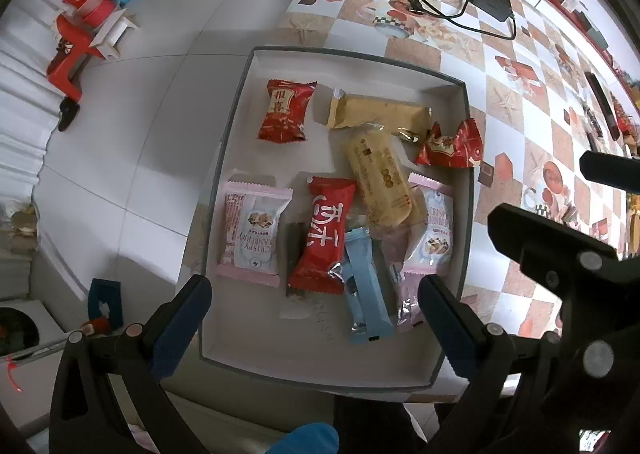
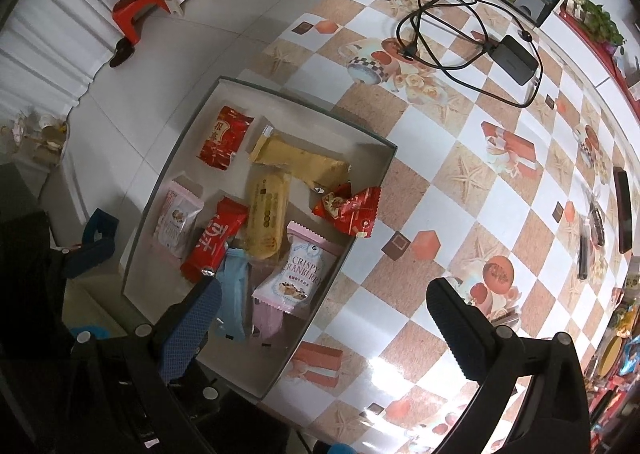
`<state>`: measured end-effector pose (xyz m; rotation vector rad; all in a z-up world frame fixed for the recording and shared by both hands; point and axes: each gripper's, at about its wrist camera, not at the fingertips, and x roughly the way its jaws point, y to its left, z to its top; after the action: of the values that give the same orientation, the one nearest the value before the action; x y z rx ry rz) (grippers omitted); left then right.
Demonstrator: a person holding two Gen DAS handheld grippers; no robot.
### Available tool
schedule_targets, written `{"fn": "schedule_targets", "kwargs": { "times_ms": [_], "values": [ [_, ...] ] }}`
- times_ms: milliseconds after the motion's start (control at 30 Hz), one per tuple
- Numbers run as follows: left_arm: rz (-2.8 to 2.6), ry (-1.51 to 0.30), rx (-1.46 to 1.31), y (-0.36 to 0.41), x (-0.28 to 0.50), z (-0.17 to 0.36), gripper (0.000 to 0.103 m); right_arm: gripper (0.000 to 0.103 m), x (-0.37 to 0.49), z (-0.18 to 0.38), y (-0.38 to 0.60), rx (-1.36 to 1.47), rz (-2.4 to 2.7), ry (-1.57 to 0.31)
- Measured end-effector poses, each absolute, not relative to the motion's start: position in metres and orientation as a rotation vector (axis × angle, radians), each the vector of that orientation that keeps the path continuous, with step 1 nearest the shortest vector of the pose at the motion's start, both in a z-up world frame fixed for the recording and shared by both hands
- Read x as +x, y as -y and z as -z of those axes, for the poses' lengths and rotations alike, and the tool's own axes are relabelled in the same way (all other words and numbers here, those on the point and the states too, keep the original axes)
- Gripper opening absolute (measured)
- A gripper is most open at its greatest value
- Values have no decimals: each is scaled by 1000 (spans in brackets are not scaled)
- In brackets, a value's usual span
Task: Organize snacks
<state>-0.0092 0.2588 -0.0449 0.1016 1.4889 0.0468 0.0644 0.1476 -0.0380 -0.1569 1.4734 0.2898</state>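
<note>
Cardboard box of snack packets, long axis running up the frame, sits on the checked tabletop beside tiled floor; both the left hand-held gripper and right hand-held gripper gape empty.

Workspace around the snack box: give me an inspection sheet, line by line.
Surface: table under a checkered floral cloth; the box sits at its edge.
Job's things: open shallow box holding wrapped snacks, among them two Crispy Cranberry packs, a gold bar, a blue bar and red packets; one red packet leans on the box wall.
Clutter: dark flat objects near the table's far edge, too small to identify.
Grippers: left claw open above the box, empty; right claw open, empty.
Cables: black cord with power brick on the table.
Surroundings: tiled floor, red stool, coloured buckets.
</note>
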Motion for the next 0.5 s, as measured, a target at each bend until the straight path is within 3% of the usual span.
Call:
{"fn": "schedule_targets", "kwargs": {
  "times_ms": [500],
  "values": [
    [-40,-1487,119,-255,-12,44,103,103,60,40,-151,-170,-300,-1481]
  ]
}}
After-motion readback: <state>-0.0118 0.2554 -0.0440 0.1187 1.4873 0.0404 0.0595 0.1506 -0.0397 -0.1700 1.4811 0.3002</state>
